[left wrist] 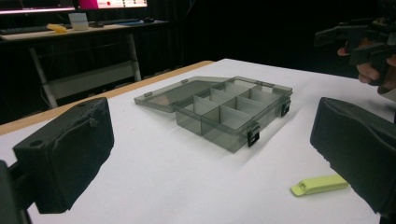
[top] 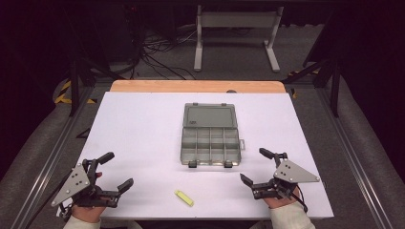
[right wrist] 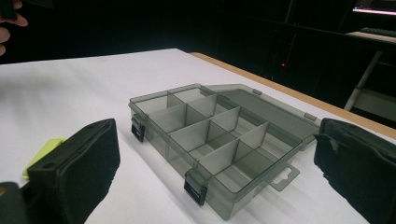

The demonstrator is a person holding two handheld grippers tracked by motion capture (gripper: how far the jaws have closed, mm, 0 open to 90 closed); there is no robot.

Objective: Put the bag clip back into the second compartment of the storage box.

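A smoky grey compartment box lies in the middle of the white table, lid folded flat toward the far side. Its divided cells look empty in both gripper views. A small yellow-green plastic piece lies near the front edge, also seen in the left gripper view and partly behind a jaw in the right gripper view. My left gripper rests at the front left, open and holding nothing. At the front right my right gripper stands open, jaws spread wide, nothing between them.
A wooden strip borders the table's far edge. Behind it stand a white desk frame and floor cables. Dark metal rails run along both sides of the table.
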